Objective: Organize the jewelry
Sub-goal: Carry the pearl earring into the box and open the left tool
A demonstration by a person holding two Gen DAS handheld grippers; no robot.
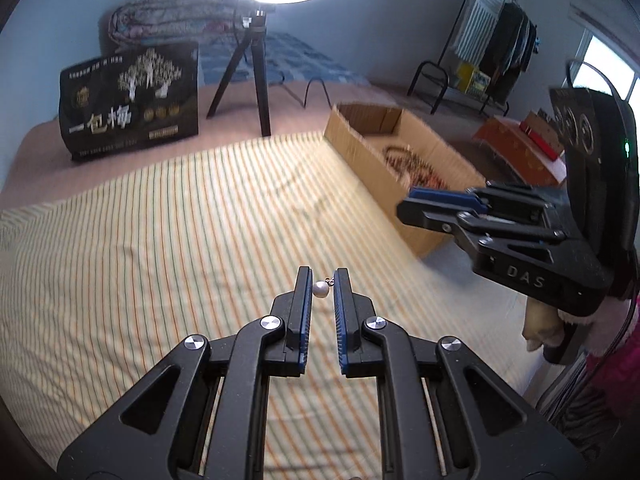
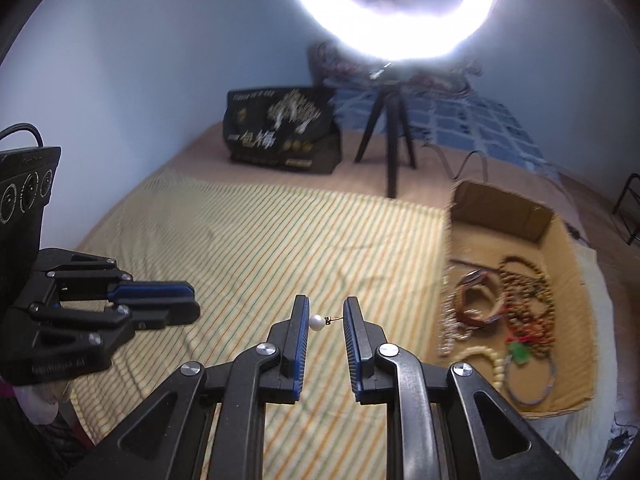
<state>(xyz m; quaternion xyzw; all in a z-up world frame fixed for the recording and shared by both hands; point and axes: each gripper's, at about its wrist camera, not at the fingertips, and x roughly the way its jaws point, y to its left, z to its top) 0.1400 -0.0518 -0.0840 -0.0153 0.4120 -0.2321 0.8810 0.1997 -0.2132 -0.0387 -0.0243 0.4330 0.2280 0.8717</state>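
My left gripper holds a small white pearl earring between its fingertips above the striped cloth. My right gripper likewise holds a white pearl earring, its metal post touching the right finger. Each gripper shows in the other's view, the right one at the box's near corner, the left one above the cloth. The cardboard box to the right holds several bead bracelets and necklaces; it also shows in the left wrist view.
A ring light on a black tripod stands behind the cloth. A black printed bag stands at the back left. A clothes rack and an orange box are at the right.
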